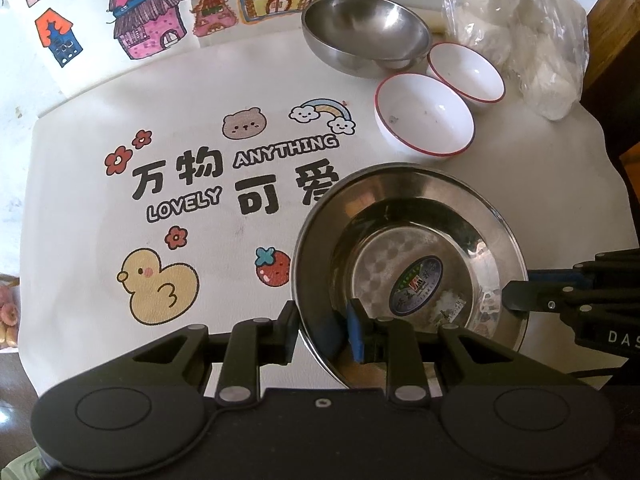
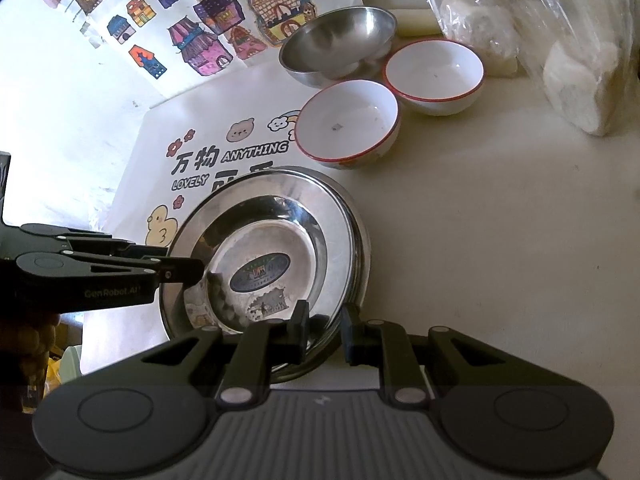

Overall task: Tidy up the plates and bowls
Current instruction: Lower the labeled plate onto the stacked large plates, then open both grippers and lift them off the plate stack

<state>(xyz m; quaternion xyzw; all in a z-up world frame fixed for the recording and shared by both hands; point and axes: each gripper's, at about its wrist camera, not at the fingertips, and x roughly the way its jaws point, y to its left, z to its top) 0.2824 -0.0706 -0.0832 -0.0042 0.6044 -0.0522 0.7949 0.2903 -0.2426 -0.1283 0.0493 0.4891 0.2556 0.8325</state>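
Observation:
A shiny steel plate [image 1: 416,240] with an oval sticker in its well lies over the right part of the printed mat [image 1: 120,220]. Further rims show under its edge [image 2: 360,240], so it seems to top a stack of plates. My left gripper [image 1: 324,332] is shut on the plate's near-left rim and appears again as the left gripper [image 2: 196,272] from the side. My right gripper [image 2: 326,330] is shut on the opposite rim, and the left wrist view shows the right gripper [image 1: 510,296] at the plate's right edge. I cannot tell whether the plate is lifted.
Behind the plate stand two white bowls with red rims [image 1: 424,120] [image 1: 466,72] and a steel bowl [image 1: 366,32]. A clear bag of white buns [image 1: 520,32] lies at the back right. Drawings of houses [image 1: 140,20] lie at the back. A hand [image 2: 36,336] holds the left gripper.

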